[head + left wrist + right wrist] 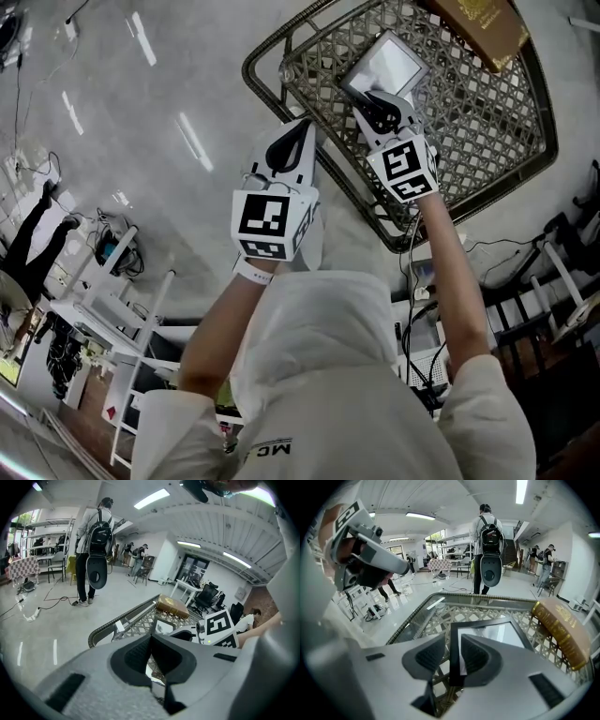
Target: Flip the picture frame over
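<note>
A dark-rimmed picture frame (386, 64) lies on the glass-topped wicker table (258, 75), glass side showing. My right gripper (373, 98) is at its near edge. In the right gripper view the frame's (497, 632) left rail runs between the jaws of the right gripper (452, 641), which stand open. A thin gap shows beside the left pad. My left gripper (302, 127) hovers over the table's near-left rim, away from the frame. Its fingertips meet, shut with nothing held. From the left gripper (151, 639) the frame (161, 626) shows ahead.
A thick brown book (478, 26) lies on the table's far side, past the frame. A person with a backpack (487, 541) stands beyond the table on the glossy floor. White racks (112, 300) and cables sit at the left.
</note>
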The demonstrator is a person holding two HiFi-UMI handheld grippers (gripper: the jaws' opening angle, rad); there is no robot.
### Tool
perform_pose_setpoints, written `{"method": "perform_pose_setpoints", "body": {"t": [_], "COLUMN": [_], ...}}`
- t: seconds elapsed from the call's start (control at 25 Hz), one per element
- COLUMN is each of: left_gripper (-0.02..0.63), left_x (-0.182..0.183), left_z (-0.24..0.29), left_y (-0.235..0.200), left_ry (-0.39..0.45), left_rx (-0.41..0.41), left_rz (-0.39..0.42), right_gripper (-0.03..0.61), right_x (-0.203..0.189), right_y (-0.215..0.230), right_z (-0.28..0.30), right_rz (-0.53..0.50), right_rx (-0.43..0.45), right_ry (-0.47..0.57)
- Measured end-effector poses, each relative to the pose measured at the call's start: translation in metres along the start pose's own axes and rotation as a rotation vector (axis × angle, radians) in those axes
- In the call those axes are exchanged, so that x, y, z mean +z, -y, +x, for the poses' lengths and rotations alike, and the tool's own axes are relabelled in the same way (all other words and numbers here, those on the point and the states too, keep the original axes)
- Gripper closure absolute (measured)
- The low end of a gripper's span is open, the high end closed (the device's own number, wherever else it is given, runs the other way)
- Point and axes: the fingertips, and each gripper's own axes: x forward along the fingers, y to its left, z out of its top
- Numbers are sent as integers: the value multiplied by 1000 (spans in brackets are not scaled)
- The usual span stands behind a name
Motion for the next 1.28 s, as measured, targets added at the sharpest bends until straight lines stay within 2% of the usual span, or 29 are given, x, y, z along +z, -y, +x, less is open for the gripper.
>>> {"method": "perform_pose_setpoints", "body": {"t": [0.32, 0.56, 0.72, 1.28], "left_gripper": [589, 589, 589, 589], "left_x": [1, -3, -1, -3], "left_z": [-5, -11, -16, -25], "left_y": [-3, -4, -7, -5], "left_ry": [10, 11, 20, 20], "left_rx": [6, 9, 14, 12], "left_rz": [2, 7, 22, 31], "right_gripper": [462, 499, 502, 503], "right_x": [-7, -16, -14, -9], "right_y": [0, 3, 5, 1], "right_z": [8, 12, 13, 9], "right_rz": [-11, -25, -34, 25], "right_rx": [-24, -61, -73, -37], "right_ry": [-43, -71, -80, -72]}}
